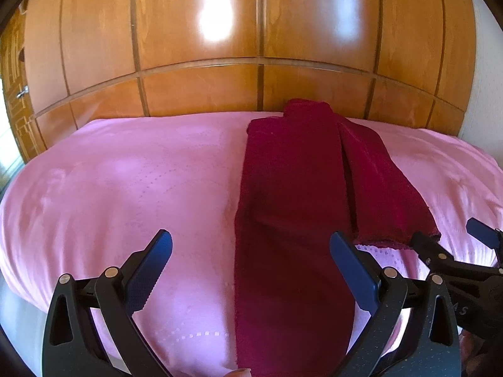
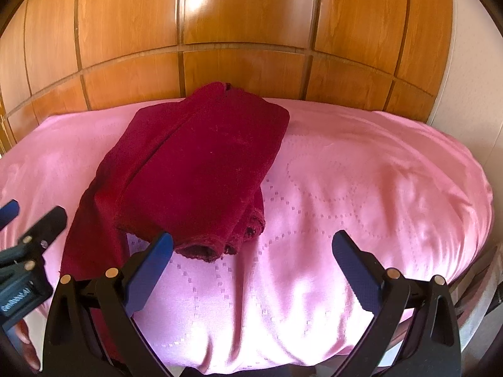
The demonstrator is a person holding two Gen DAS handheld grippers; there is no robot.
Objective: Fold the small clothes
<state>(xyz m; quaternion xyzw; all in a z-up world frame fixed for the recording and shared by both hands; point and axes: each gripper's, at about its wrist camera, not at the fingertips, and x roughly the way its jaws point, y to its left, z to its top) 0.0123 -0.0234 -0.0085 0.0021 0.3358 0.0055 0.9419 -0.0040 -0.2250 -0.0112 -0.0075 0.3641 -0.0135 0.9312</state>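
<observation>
A dark red garment point(image 1: 292, 207) lies lengthwise on the pink bed cover point(image 1: 125, 182), folded into a long strip with a second layer on its right side. My left gripper point(image 1: 251, 251) is open and empty, its jaws straddling the garment's near part just above it. The right gripper point(image 1: 449, 238) shows at the right edge, open, by the garment's near right corner. In the right wrist view the garment point(image 2: 201, 169) lies to the left, its layered hem just beyond my open, empty right gripper point(image 2: 251, 251). The left gripper point(image 2: 31, 216) shows at the left edge.
A wooden panelled wardrobe point(image 1: 251, 47) stands right behind the bed. The pink cover point(image 2: 361, 188) spreads wide to the right of the garment. A white wall point(image 2: 465, 78) is at the far right. The bed's near edge drops off below the grippers.
</observation>
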